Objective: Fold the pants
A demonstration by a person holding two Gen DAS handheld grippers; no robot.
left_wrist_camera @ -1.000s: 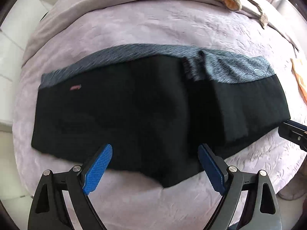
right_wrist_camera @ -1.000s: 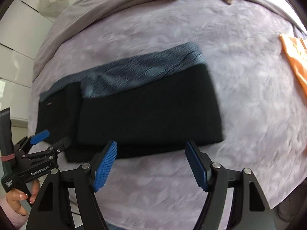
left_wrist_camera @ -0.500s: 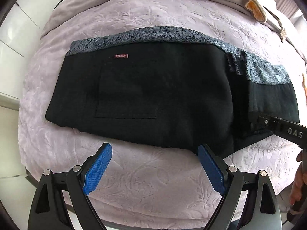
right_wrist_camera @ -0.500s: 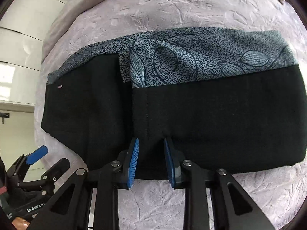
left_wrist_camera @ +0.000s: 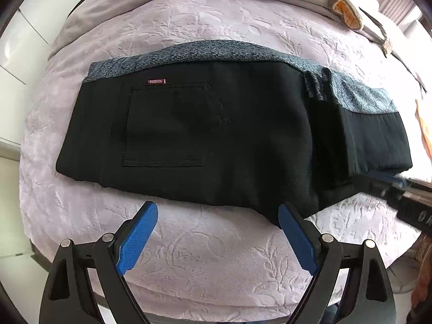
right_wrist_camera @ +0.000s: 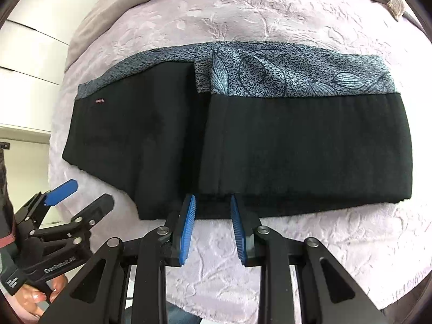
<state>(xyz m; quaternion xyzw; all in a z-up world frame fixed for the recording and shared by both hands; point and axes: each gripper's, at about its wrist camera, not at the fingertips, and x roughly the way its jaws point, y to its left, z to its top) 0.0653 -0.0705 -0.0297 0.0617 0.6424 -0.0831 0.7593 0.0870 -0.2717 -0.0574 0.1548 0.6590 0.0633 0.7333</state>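
Left gripper point(left_wrist_camera: 217, 216) held wide apart, nothing gripped; right gripper point(right_wrist_camera: 213, 202) narrowed at near hem of pants point(right_wrist_camera: 297, 148), grip unconfirmed

Right gripper point(left_wrist_camera: 405, 197): motion-blurred at the right edge of the left wrist view, cut off by the frame, its fingertips lost against the pants point(left_wrist_camera: 216, 135), so their spacing cannot be read. Orange cloth point(left_wrist_camera: 425, 132): a sliver at the right edge, mostly cut off. Red label point(right_wrist_camera: 100, 100): lettering too small to read in the right wrist view.
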